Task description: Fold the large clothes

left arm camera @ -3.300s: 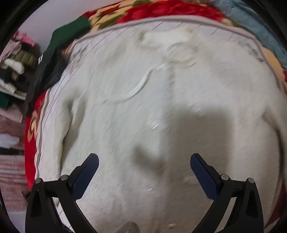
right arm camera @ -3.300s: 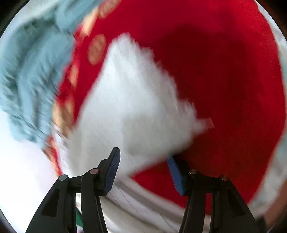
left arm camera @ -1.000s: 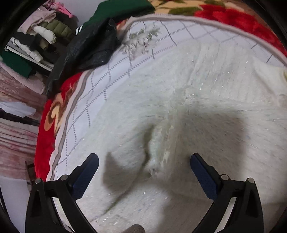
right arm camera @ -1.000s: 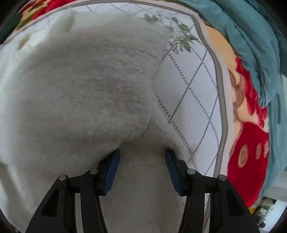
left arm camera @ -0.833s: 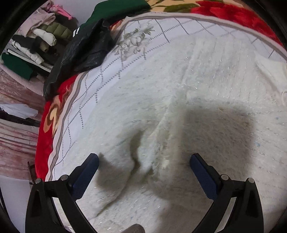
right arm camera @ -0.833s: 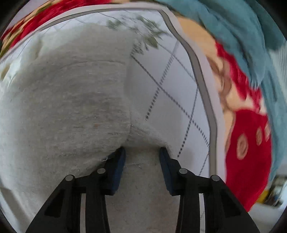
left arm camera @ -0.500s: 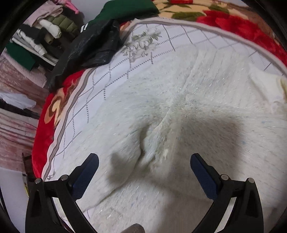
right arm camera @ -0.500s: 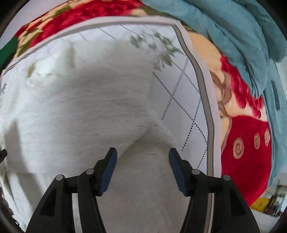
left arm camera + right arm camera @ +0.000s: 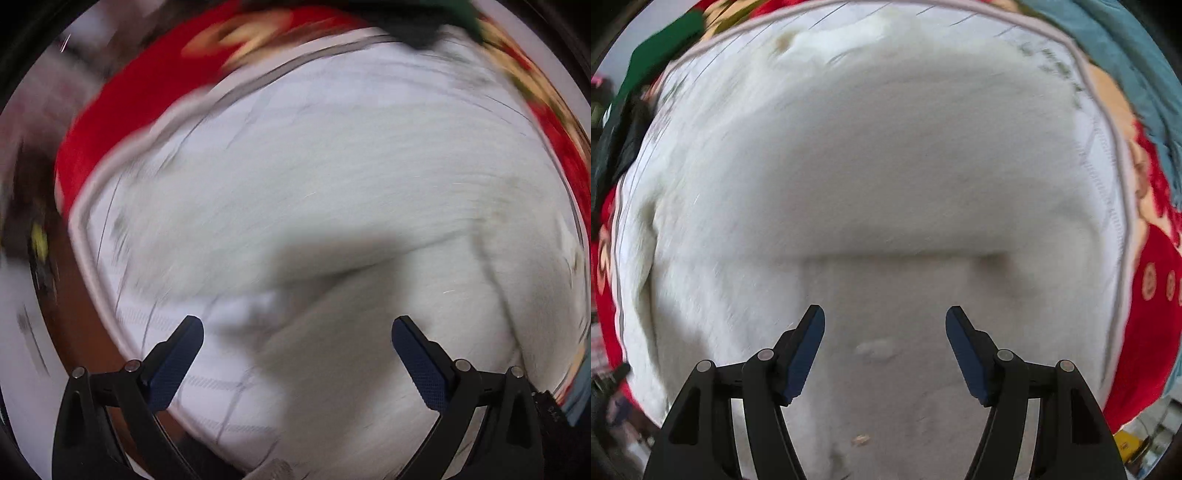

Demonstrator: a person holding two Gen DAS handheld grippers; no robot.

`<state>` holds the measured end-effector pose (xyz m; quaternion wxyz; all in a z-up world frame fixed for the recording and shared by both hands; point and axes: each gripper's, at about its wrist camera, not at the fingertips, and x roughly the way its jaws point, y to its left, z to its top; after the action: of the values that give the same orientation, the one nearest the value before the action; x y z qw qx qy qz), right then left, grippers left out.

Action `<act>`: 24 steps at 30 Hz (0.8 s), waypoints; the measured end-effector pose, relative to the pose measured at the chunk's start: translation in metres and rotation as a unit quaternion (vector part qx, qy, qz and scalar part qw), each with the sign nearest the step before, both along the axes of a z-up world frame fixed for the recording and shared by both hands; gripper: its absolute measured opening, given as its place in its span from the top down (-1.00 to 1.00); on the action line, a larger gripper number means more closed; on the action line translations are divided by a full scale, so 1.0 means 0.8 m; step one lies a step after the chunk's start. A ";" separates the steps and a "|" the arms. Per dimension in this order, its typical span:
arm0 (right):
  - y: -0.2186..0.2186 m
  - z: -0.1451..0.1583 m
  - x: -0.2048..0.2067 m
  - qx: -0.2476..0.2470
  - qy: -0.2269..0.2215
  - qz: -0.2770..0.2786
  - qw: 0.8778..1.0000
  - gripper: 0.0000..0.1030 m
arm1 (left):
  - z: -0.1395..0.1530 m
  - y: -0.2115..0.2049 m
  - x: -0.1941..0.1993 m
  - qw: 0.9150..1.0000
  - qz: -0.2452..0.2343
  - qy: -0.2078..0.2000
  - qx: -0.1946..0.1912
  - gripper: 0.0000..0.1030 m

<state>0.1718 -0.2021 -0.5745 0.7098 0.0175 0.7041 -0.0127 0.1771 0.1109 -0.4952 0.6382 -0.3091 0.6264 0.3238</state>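
Note:
A large white fuzzy garment (image 9: 871,177) lies spread over a white quilted bedspread (image 9: 1097,147). In the right wrist view a folded layer of it ends in a straight edge just ahead of my right gripper (image 9: 885,332), which hangs above the cloth. Its jaws are opening and nothing is between them. The left wrist view is blurred by motion. There the same white garment (image 9: 351,192) fills the middle, and my left gripper (image 9: 295,339) stands wide open above it near the bedspread's (image 9: 207,373) edge, holding nothing.
A red flowered blanket (image 9: 1145,332) borders the bedspread. A teal quilt (image 9: 1123,48) is bunched at the upper right, and green cloth (image 9: 661,44) and dark clothes (image 9: 617,133) lie at the upper left. The bed's edge and blurred floor (image 9: 22,354) show at the left.
My right gripper has let go of the white cloth, opened wider and pulled back above it. My left gripper, open throughout, has swept fast sideways and rolled toward the bedspread's edge.

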 end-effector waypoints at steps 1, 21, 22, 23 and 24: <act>0.010 -0.004 -0.005 -0.001 0.004 0.009 1.000 -0.35 | -0.010 0.017 -0.026 0.999 0.034 0.002 -0.016 -1.00; 0.127 -0.040 -0.024 -0.039 0.011 0.035 0.999 -0.35 | -0.051 0.185 -0.036 0.961 0.232 -0.149 0.002 0.70; 0.131 -0.035 -0.019 -0.054 0.001 0.037 0.998 -0.35 | -0.042 0.188 -0.032 0.965 0.212 -0.151 0.023 0.71; 0.134 -0.028 -0.014 -0.072 -0.013 0.042 0.996 -0.35 | -0.026 0.191 -0.021 0.969 0.185 -0.153 0.050 0.72; 0.137 -0.023 -0.009 -0.086 -0.024 0.045 0.995 -0.37 | -0.009 0.192 -0.008 0.972 0.157 -0.156 0.075 0.72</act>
<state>0.1643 -0.0923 -0.5929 0.7252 -0.0750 0.6833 -0.0406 0.1704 0.2642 -0.5022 0.6905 -0.4010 0.4369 0.4141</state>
